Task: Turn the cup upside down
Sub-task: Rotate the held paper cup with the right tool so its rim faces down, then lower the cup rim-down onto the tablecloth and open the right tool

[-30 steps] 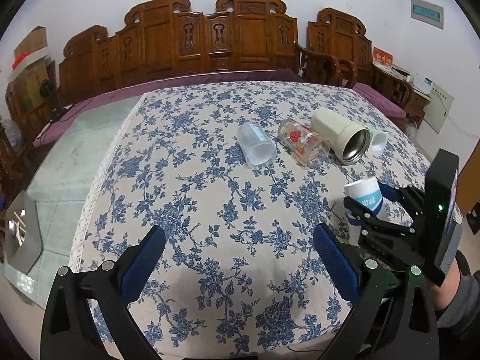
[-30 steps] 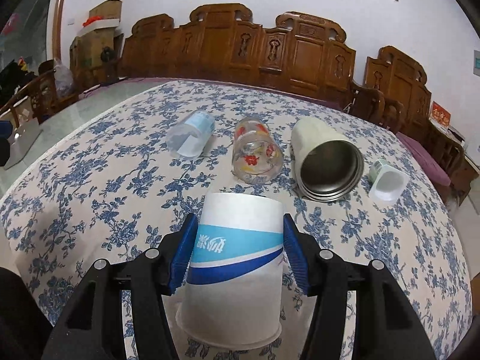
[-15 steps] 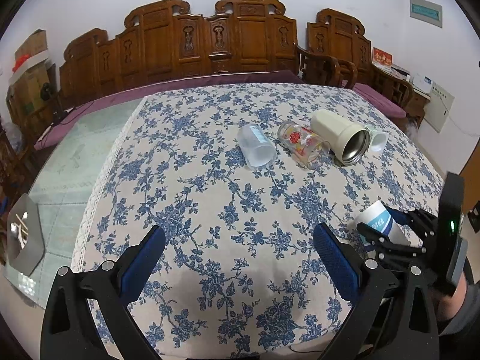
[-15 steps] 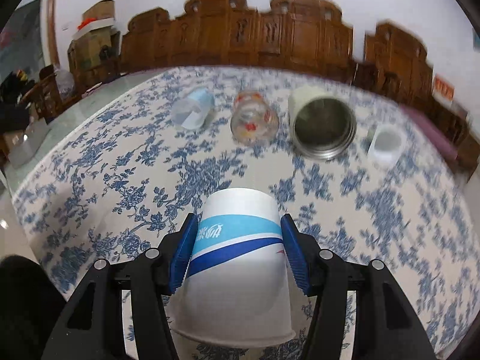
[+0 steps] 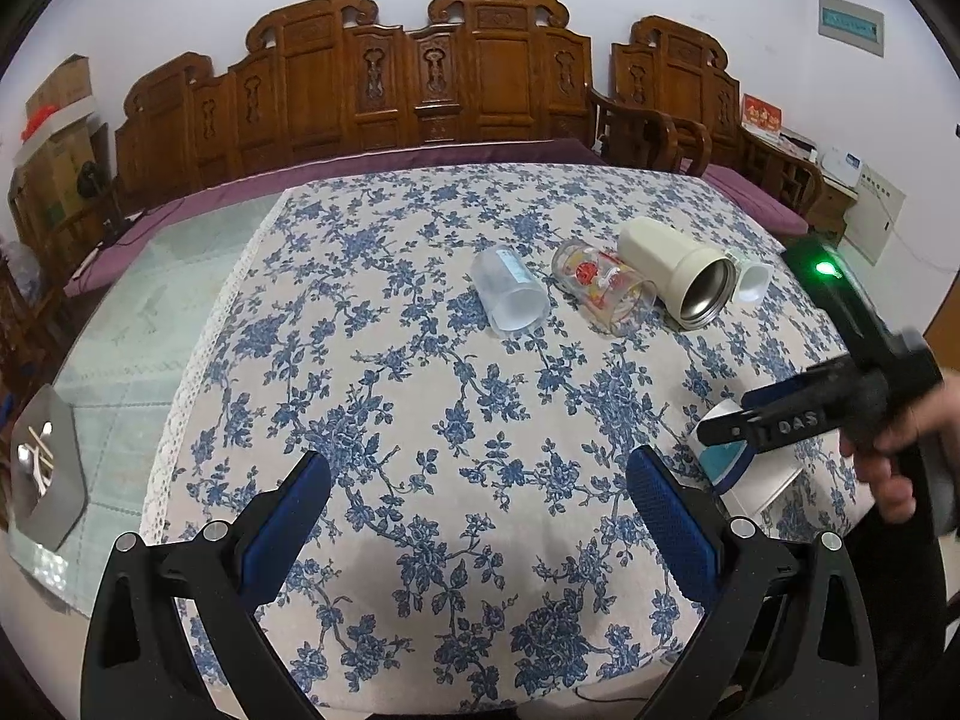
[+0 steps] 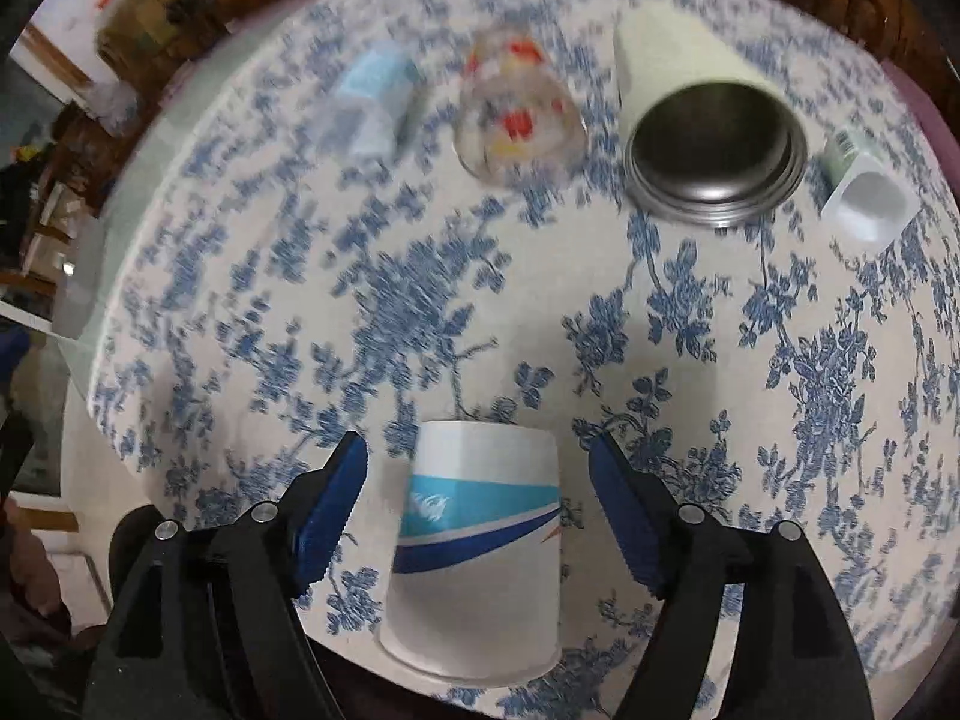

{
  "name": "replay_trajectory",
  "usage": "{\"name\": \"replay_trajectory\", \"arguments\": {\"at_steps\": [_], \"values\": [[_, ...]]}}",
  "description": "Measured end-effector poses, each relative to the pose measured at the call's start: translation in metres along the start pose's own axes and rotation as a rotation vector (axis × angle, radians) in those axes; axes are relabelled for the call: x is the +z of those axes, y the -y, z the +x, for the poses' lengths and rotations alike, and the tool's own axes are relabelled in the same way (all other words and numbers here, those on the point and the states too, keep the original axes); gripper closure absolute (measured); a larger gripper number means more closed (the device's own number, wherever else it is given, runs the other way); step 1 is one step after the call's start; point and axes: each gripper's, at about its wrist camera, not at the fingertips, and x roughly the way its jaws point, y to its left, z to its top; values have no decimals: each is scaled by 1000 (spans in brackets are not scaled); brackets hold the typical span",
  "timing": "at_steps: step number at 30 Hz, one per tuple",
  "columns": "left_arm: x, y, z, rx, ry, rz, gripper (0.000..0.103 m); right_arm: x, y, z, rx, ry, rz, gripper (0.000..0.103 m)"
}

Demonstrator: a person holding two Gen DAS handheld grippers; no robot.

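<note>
The right gripper (image 6: pixel 477 498) is seen with its blue-padded fingers spread wide, a clear gap on each side of the white paper cup with a blue and teal band (image 6: pixel 474 546); nothing is held. The cup is found between the fingers, on the blue-flowered tablecloth (image 6: pixel 690 324) near the front edge, its wide rim toward the camera and its narrow base away. From the left wrist view the cup (image 5: pixel 741 468) looks tilted or on its side, half hidden by the right gripper (image 5: pixel 774 420), so upright or lying cannot be settled.

The left gripper (image 5: pixel 477 516) is held wide open above bare cloth, gripping nothing.

The cup is judged light and thin-walled: easily crushed by a hard squeeze, easily knocked or rolled by a nudge. A hold across the mid-body, on the printed band, is suggested, with gentle pressure only.

Farther back, four vessels are laid on their sides in a row: a frosted plastic cup (image 6: pixel 372 102), a clear glass with red print (image 6: pixel 519 120), a cream steel-lined tumbler (image 6: pixel 708 138) and a small white bottle (image 6: pixel 864 204).
</note>
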Motion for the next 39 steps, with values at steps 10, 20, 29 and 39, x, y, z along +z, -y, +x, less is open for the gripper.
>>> {"name": "replay_trajectory", "arguments": {"at_steps": [10, 20, 29, 39], "values": [[-1, 7, 3, -16, -15, 12, 8, 8, -17, 6, 35, 24, -87, 46], [-2, 8, 7, -18, -21, 14, 8, 3, -29, -26, -97, 643, -126, 46], [-3, 12, 7, -13, -14, 23, 8, -29, -34, -15, -276, 701, -204, 45], [-2, 17, -3, -12, 19, 25, 8, -79, -24, -21, -210, 680, -124, 41]]}}
